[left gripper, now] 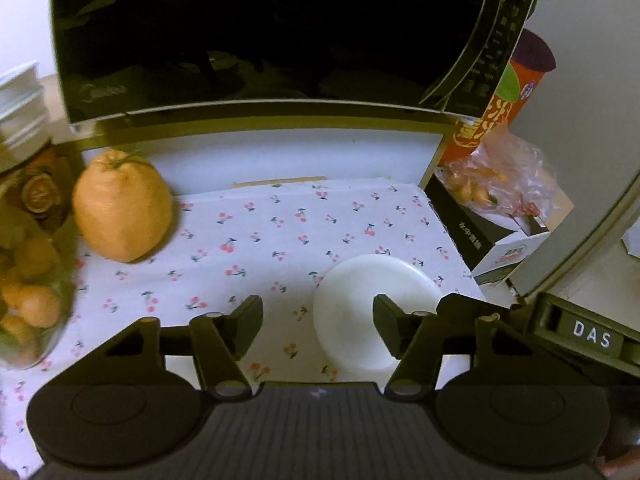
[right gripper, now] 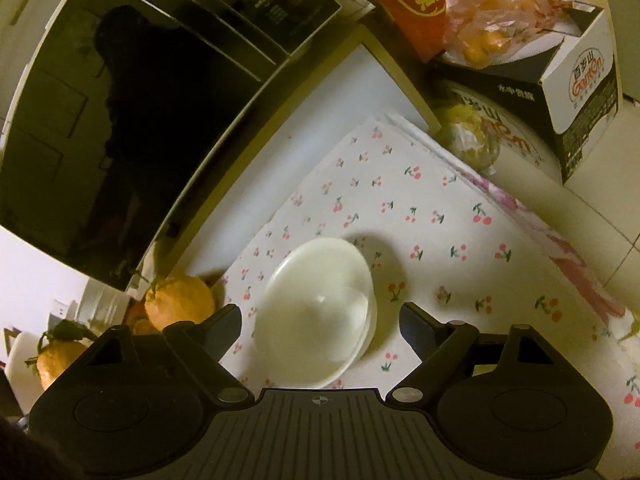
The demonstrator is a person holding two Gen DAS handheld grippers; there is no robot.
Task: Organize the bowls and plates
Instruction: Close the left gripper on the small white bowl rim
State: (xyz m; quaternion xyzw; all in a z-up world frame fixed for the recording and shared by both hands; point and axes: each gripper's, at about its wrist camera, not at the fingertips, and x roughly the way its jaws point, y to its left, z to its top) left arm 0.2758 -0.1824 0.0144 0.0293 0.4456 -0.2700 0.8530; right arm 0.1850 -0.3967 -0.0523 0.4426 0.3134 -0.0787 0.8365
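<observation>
A white bowl (left gripper: 360,300) sits on the cherry-print cloth (left gripper: 280,232) in the left wrist view, low and right of centre. My left gripper (left gripper: 318,312) is open above the cloth; its right finger overlaps the bowl. In the right wrist view the same white bowl (right gripper: 320,308), seemingly stacked bowls, lies between the fingers of my open right gripper (right gripper: 320,320), which hovers above it. A stack of white dishes (left gripper: 20,108) stands at the far left edge. Part of the right gripper, labelled DAS (left gripper: 592,338), shows at the right.
A black microwave (left gripper: 260,32) fills the back. A large orange citrus fruit (left gripper: 122,208) and a bag of small oranges (left gripper: 28,280) lie left. A red snack tube (left gripper: 496,108), a plastic bag of fruit (left gripper: 496,176) and a cardboard box (right gripper: 568,92) stand right.
</observation>
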